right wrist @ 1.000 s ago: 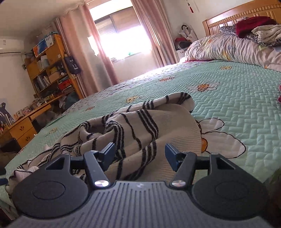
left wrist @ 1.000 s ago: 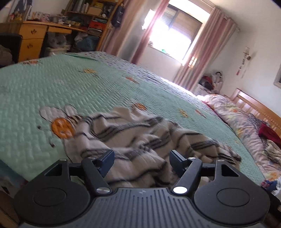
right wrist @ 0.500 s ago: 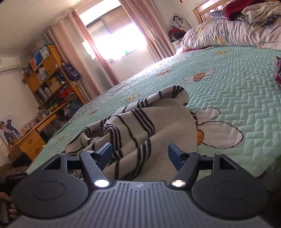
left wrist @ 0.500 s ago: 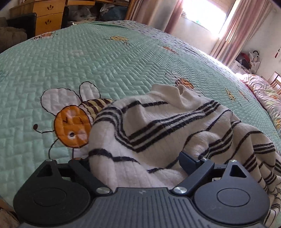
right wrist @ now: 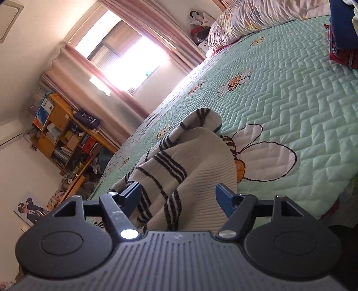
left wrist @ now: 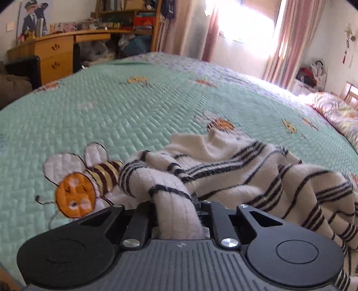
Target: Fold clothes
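Observation:
A cream sweater with black stripes [left wrist: 235,170] lies crumpled on the mint-green quilted bedspread [left wrist: 111,116] near the bed's front edge. My left gripper [left wrist: 177,208] is shut on a bunched fold of the sweater, which fills the space between its fingers and hides their tips. In the right wrist view the same sweater [right wrist: 192,156] rises in a hump in front of my right gripper [right wrist: 179,197], which is open with its blue fingers on either side of the cloth, not pressing it. That view is tilted.
Bee pictures dot the bedspread [right wrist: 302,94]. A flowered duvet [right wrist: 257,20] and a red and blue pile of clothes [right wrist: 342,44] lie toward the headboard. A wooden desk [left wrist: 56,56], shelves [right wrist: 64,134] and a curtained window [left wrist: 243,24] stand beyond the bed.
My left gripper went from open above the sweater to shut on a fold of it. My right gripper stayed open, moved closer to the sweater and rolled to a tilt.

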The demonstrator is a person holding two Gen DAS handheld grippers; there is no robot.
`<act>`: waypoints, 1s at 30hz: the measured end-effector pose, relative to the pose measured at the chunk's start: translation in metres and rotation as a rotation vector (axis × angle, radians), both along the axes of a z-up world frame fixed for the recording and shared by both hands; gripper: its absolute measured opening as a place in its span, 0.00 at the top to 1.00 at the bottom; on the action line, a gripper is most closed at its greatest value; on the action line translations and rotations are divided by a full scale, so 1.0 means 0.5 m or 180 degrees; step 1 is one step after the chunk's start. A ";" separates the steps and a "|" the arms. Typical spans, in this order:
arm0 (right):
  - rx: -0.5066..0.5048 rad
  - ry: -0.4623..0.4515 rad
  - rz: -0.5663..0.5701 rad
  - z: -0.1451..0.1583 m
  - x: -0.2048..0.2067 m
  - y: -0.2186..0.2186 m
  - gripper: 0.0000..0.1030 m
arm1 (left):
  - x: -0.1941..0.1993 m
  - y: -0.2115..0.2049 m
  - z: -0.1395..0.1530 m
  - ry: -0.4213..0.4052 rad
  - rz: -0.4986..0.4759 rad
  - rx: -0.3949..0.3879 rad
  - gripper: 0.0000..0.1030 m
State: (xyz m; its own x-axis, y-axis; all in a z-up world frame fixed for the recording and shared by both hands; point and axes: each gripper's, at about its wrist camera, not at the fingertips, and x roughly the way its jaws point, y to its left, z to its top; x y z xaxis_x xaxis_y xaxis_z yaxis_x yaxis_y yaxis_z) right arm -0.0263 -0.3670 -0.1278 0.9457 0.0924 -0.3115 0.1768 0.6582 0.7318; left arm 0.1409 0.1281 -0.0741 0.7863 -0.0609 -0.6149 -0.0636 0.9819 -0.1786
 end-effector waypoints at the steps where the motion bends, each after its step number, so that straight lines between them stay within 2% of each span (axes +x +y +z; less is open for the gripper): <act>1: 0.0012 -0.0004 0.0008 0.000 0.000 -0.002 0.28 | -0.006 0.011 0.010 -0.0061 0.0058 -0.0016 0.86; 4: 0.0059 -0.0004 0.0027 -0.002 0.001 -0.007 0.27 | -0.019 0.057 0.043 -0.0240 0.0270 -0.0107 0.86; 6: 0.0106 -0.0014 0.0034 -0.004 0.002 -0.012 0.27 | -0.010 0.063 0.021 -0.0022 0.0304 -0.0117 0.85; 11: 0.0138 -0.0049 0.0048 -0.005 0.004 -0.017 0.27 | 0.012 0.076 -0.032 0.0512 0.0386 -0.0139 0.58; 16: 0.0147 -0.0056 0.0079 -0.005 0.004 -0.019 0.27 | 0.004 0.040 -0.041 0.0381 0.0313 0.0081 0.17; 19: 0.0181 -0.0062 0.0073 -0.007 0.003 -0.024 0.27 | 0.007 0.040 -0.026 0.0335 0.0339 0.0118 0.06; 21: 0.0224 -0.0062 0.0066 -0.009 0.003 -0.026 0.27 | 0.002 0.046 -0.018 0.0301 0.0358 0.0145 0.04; 23: 0.0233 -0.0068 0.0067 -0.009 0.002 -0.027 0.27 | -0.002 0.053 -0.014 0.0292 0.0380 0.0206 0.05; 24: 0.0232 -0.0070 0.0072 -0.009 0.001 -0.026 0.27 | -0.005 0.054 -0.011 0.0282 0.0445 0.0302 0.09; 26: 0.0237 -0.0073 0.0077 -0.010 0.000 -0.027 0.27 | -0.010 0.065 -0.008 0.0284 0.0545 0.0404 0.29; 27: 0.0241 -0.0073 0.0077 -0.010 0.000 -0.027 0.27 | -0.012 0.073 -0.008 0.0289 0.0559 0.0401 0.49; 28: 0.0248 -0.0072 0.0073 -0.011 -0.001 -0.029 0.27 | -0.015 0.081 -0.008 0.0283 0.0526 0.0305 0.61; 29: 0.0256 -0.0071 0.0071 -0.011 -0.002 -0.030 0.27 | -0.018 0.087 -0.006 0.0265 0.0512 0.0245 0.65; 30: 0.0264 -0.0070 0.0069 -0.012 -0.003 -0.031 0.27 | -0.024 0.085 -0.002 0.0216 0.0501 0.0259 0.75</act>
